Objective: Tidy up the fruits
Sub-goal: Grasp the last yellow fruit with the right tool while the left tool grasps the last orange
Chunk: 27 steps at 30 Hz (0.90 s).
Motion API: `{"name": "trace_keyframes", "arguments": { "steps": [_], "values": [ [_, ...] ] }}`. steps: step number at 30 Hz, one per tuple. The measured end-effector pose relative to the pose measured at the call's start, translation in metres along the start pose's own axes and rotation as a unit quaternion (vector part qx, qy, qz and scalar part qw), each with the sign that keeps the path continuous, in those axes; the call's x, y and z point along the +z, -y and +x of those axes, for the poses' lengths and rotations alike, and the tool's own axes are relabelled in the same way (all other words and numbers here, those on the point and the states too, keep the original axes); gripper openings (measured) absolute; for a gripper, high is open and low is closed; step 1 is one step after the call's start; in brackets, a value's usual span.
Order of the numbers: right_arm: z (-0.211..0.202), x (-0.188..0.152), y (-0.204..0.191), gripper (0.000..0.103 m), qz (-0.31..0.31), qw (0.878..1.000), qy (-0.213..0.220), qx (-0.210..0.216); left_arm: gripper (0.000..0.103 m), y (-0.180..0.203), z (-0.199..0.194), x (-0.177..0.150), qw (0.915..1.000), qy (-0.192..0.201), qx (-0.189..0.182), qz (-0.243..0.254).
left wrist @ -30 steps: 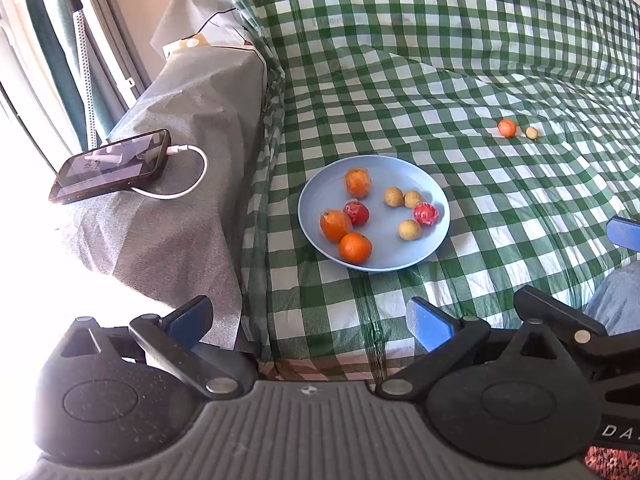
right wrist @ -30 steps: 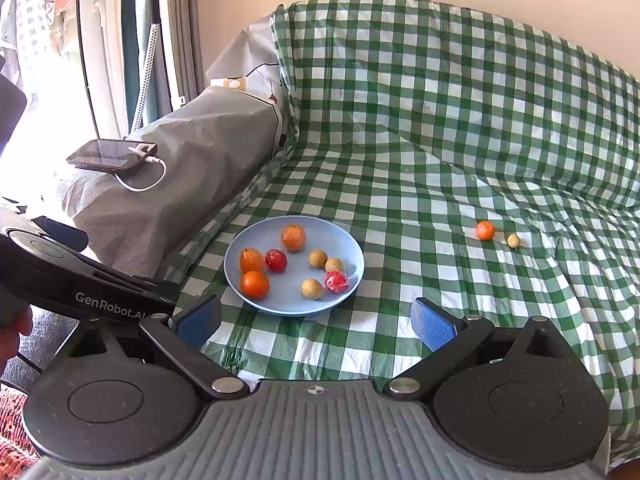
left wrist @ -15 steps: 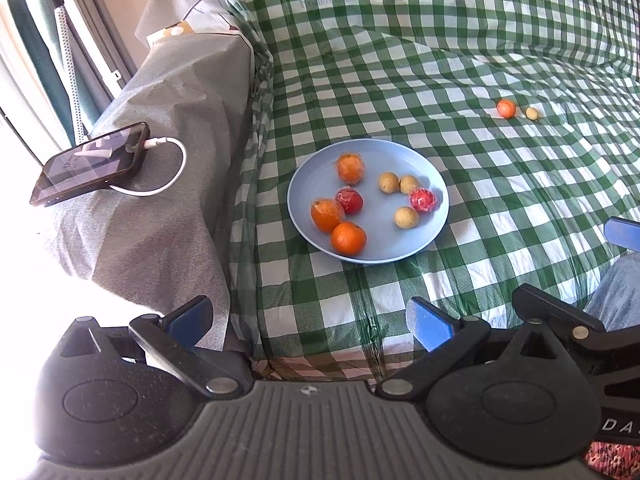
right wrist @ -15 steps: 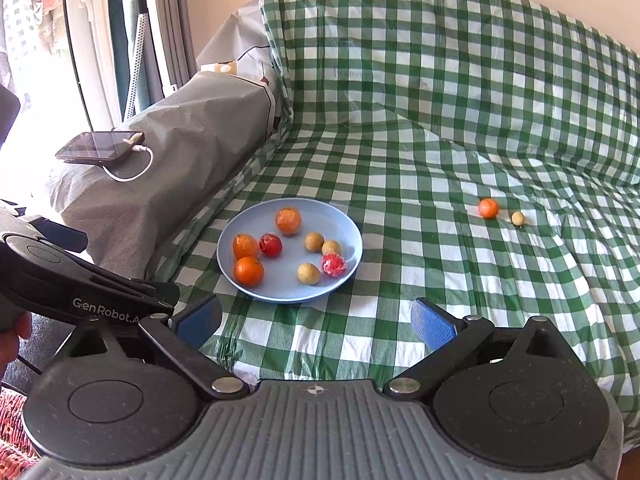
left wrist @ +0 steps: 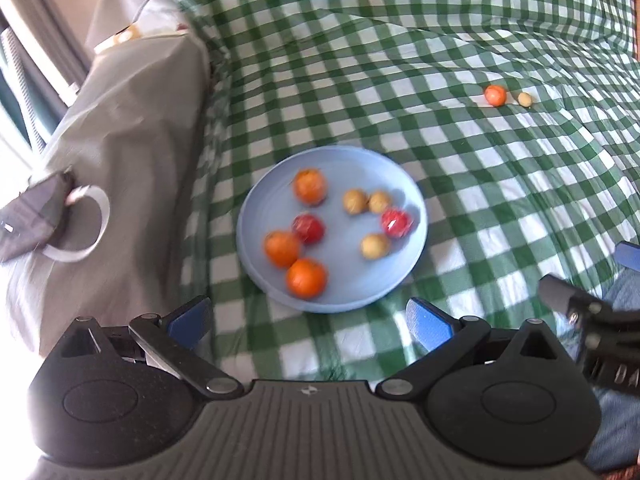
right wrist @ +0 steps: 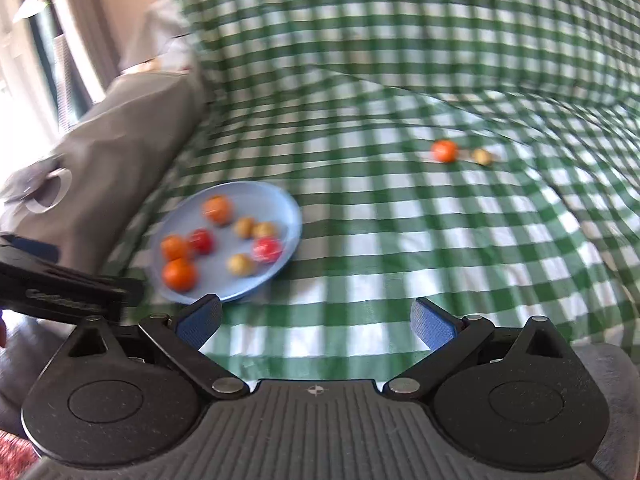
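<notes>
A light blue plate (left wrist: 352, 288) lies on the green checked cloth and holds several small fruits: orange, red and yellow-brown ones. It also shows in the right wrist view (right wrist: 280, 204). A small orange fruit (left wrist: 495, 95) and a small yellow-brown fruit (left wrist: 524, 99) lie loose on the cloth far to the right, also seen in the right wrist view as the orange fruit (right wrist: 444, 151) and the yellow-brown fruit (right wrist: 482, 156). My left gripper (left wrist: 308, 320) is open and empty just in front of the plate. My right gripper (right wrist: 316, 320) is open and empty, right of the plate.
A grey covered armrest (left wrist: 132, 120) rises at the left, with a phone (left wrist: 32, 212) and a white cable (left wrist: 80, 224) on it. The checked sofa back (right wrist: 400, 32) rises behind. The right gripper's body (left wrist: 592, 328) shows at the right edge of the left wrist view.
Both grippers have moved forward toward the cloth. The plate and the loose fruits look closer. The right gripper has swung right, toward the loose fruits. Both stay open.
</notes>
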State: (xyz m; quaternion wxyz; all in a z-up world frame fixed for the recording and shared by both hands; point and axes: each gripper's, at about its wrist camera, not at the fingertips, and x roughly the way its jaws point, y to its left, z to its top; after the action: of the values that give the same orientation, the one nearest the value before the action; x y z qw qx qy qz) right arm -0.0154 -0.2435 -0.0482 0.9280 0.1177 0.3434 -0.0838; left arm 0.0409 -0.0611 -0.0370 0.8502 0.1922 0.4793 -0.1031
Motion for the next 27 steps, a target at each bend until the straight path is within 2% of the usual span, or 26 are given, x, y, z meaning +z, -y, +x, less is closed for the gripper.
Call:
{"name": "trace_keyframes", "arguments": {
  "steps": [5, 9, 15, 18, 21, 25, 27],
  "values": [
    [0.037, 0.011, 0.061, 0.1, 0.055, 0.996, 0.003, -0.063, 0.103, 0.035, 0.025, 0.047, 0.9996, 0.007, -0.013, 0.023],
    [0.072, 0.022, 0.109, 0.1, 0.073, 0.991, 0.015, -0.115, 0.103, 0.071, 0.058, 0.094, 0.9986, 0.015, -0.032, 0.039],
    [0.139, 0.053, 0.169, 0.1, 0.054, 0.986, 0.062, -0.144, 0.103, 0.141, 0.132, 0.172, 0.9934, 0.033, -0.072, 0.083],
    [0.181, 0.072, 0.195, 0.1, 0.024, 0.986, 0.073, -0.148, 0.103, 0.178, 0.176, 0.207, 0.9893, 0.031, -0.087, 0.113],
    [0.22, 0.09, 0.219, 0.1, -0.007, 0.99, 0.074, -0.12, 0.103, 0.209, 0.214, 0.236, 0.9853, 0.024, -0.099, 0.137],
    [0.26, 0.107, 0.238, 0.098, -0.044, 0.993, 0.061, -0.085, 0.103, 0.233, 0.241, 0.26, 0.9815, 0.026, -0.126, 0.142],
    [0.272, 0.114, 0.243, 0.098, -0.057, 0.993, 0.072, -0.077, 0.103, 0.244, 0.251, 0.268, 0.9786, 0.02, -0.139, 0.15]
  ]
}}
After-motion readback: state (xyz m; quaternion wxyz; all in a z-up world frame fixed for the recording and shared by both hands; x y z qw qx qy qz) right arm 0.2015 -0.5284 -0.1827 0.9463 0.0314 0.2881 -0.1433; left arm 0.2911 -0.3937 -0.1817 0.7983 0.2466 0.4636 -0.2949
